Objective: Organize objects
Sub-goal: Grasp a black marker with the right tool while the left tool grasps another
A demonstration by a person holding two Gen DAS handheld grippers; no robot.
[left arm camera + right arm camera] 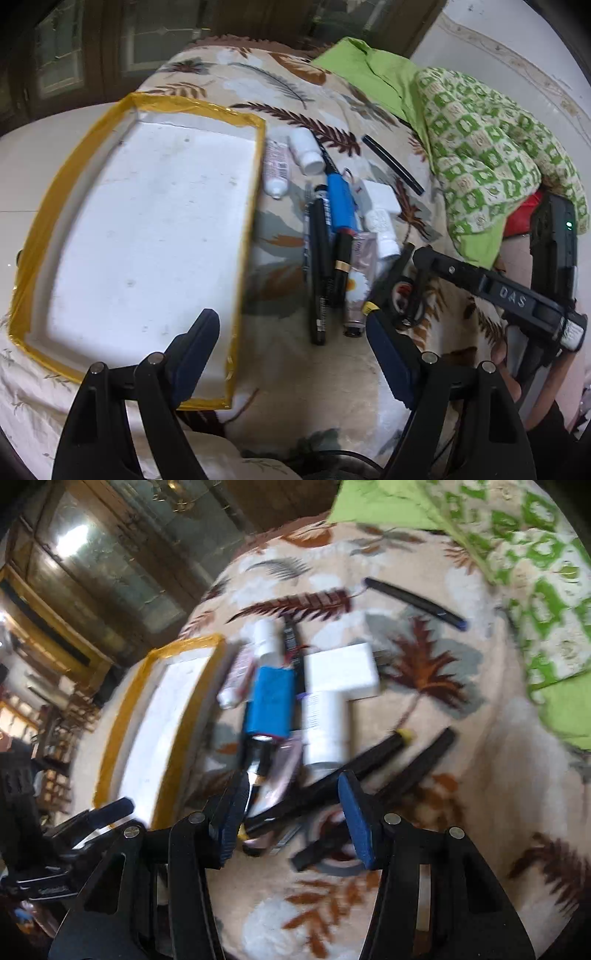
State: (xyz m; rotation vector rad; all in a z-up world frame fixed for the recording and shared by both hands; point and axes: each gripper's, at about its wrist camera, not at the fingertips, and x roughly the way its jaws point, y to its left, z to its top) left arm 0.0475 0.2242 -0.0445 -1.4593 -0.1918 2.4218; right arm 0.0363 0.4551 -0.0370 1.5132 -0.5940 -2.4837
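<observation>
A cream bedspread printed with brown leaves [332, 369] is seen beneath everything, with a green patterned cloth [491, 162] bunched at the far right. On it lies a white foam tray edged in yellow tape [255, 155], still bare. Just beside its right edge a heap of small items is gathered: a white plug adapter [380, 194], a blue rectangular block [341, 205], a white bottle [304, 149], a printed tube [276, 170] and black pens [320, 266]; one black pen [393, 164] lies apart. The first pick appears to be in hand. The left gripper [291, 341] is held wide open and empty at the tray's near corner. The right gripper [291, 805] is lowered, jaws parted, over the heap's near end, nothing clamped. Closing on one item will be needed, though the overlapping pens may be dragged along.
</observation>
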